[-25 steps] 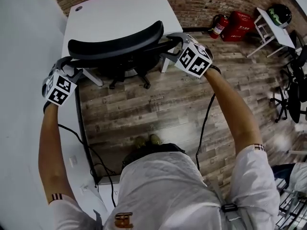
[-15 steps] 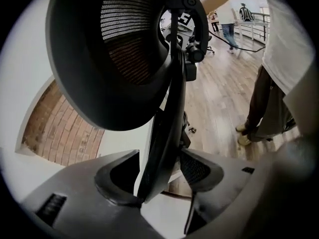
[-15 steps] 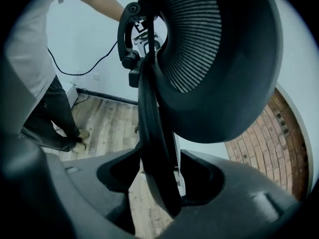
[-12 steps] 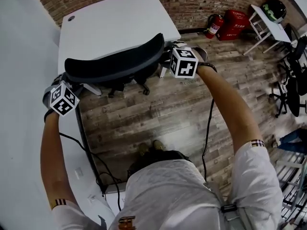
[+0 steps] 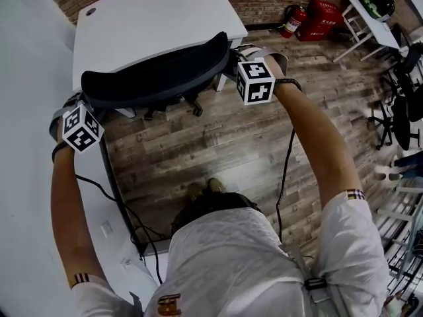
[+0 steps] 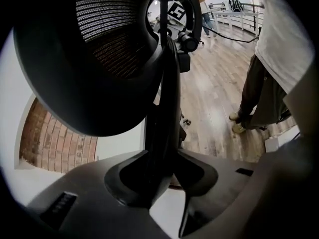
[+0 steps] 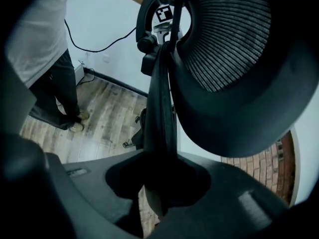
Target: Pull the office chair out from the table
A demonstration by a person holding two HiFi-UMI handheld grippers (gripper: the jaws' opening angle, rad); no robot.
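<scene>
At upper centre, the left gripper (image 6: 162, 151) and right gripper (image 7: 160, 151) are closing on the chair's (image 5: 155, 78) back edges, by the surface (image 5: 152, 18).

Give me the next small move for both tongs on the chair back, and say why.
Probably finish the squeeze before pulling. The left tongs and right tongs are closing on opposite side edges of the office chair's backrest. Its thin frame stands between each pair of jaws, pads already touching it. The chair sits tucked at the white table, so a firm grip should come first.
</scene>
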